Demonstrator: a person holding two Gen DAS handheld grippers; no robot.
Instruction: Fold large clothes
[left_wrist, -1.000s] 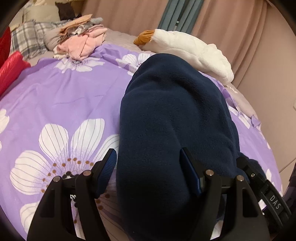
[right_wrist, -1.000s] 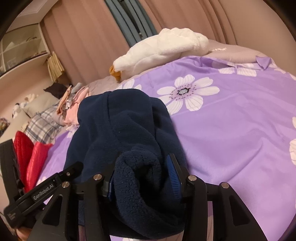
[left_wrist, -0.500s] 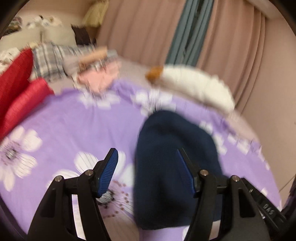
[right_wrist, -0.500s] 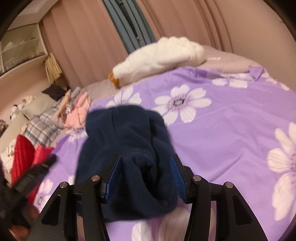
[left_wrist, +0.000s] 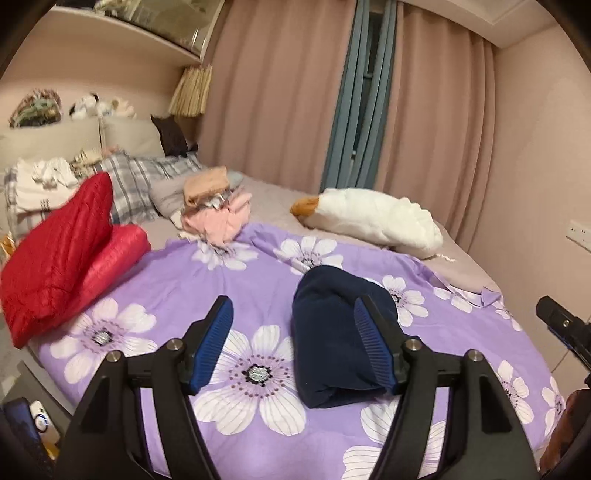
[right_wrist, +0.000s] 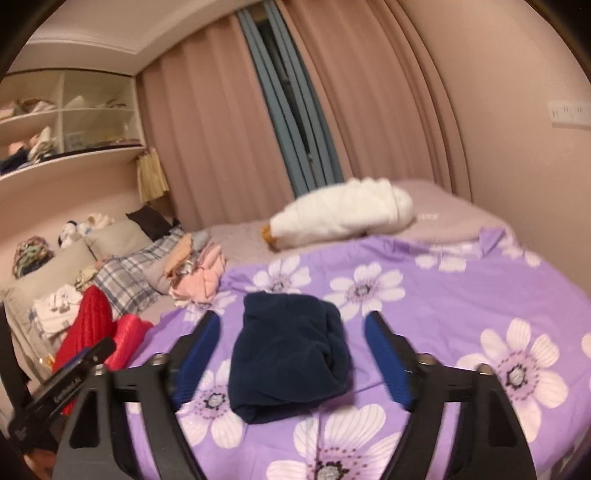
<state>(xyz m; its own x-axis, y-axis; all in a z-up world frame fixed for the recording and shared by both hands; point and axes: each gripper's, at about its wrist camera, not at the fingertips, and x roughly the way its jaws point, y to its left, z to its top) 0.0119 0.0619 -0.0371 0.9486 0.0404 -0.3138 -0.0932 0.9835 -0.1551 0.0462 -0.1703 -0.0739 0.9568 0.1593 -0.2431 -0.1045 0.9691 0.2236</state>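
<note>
That navy fleece (right_wrist: 288, 350) sits folded mid-bed toward the near edge, soft and bulky, so you'd grab its thick folded end; left gripper (left_wrist: 295, 347) and right gripper (right_wrist: 291, 354) are both opening, holding nothing.

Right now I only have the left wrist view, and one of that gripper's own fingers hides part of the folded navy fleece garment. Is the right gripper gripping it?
Observer: No. The right gripper has its jaws opening, and neither pad touches the folded navy fleece garment, which lies between and beyond them.
Operator: And the side of the bundle that I cannot see, is it lying flat?
Observer: From the right wrist view the bundle shows whole. It rests on the purple flowered bed cover, and its right side bulges a little along a crease.
</note>
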